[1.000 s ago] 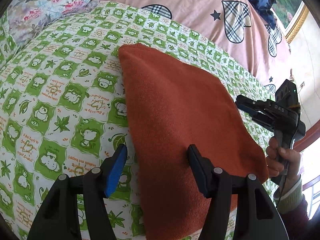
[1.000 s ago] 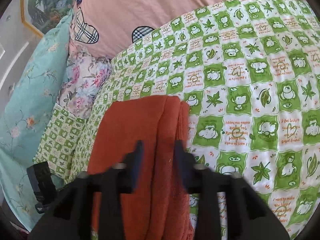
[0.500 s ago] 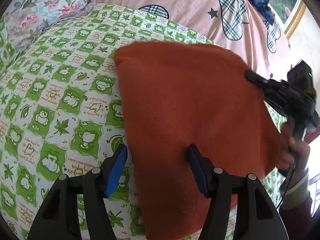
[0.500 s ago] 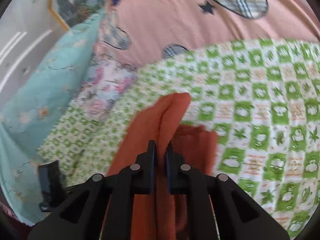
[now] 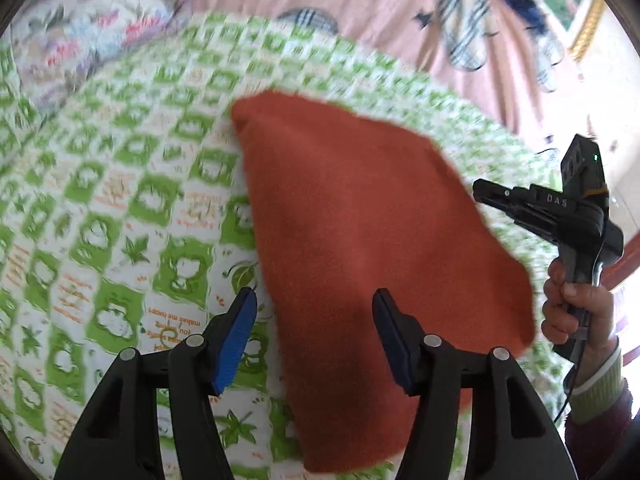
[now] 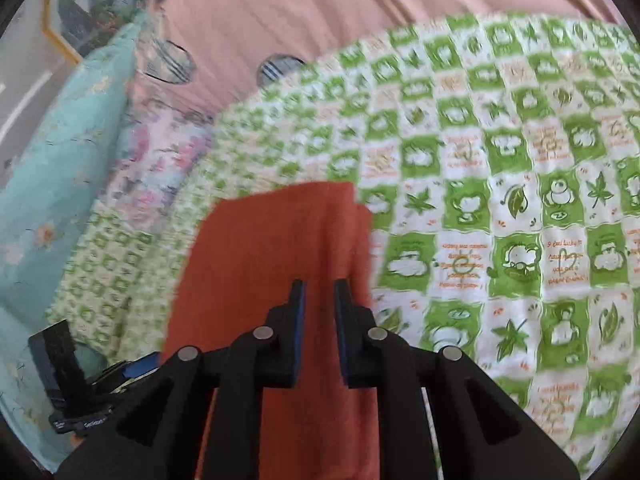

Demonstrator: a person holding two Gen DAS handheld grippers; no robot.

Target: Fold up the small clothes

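Note:
An orange-red cloth (image 5: 360, 232) lies folded on the green-and-white patterned bedspread (image 5: 132, 216). My left gripper (image 5: 316, 296) hovers open over the cloth's near left edge, its jaws closing slightly, and nothing is pinched. In the left wrist view, a hand holds my right gripper (image 5: 480, 194) just off the cloth's right edge, clear of it. Its own view shows the right gripper (image 6: 320, 286) with the jaws a narrow gap apart and opening. The cloth (image 6: 272, 260) lies beneath them, not clamped, with a layered fold along its right side.
A pink sheet (image 5: 360, 8) with plaid hearts lies beyond the bedspread. A floral pillow (image 6: 156, 168) and a teal one (image 6: 60, 168) sit at the left. The person's sleeve (image 5: 600, 392) is at the right edge. A framed picture (image 6: 92, 4) hangs on the wall.
The right gripper shut on the cloth's right edge and lifted it, then let go and drew back to the right. The cloth has settled flat again. The left gripper stayed put.

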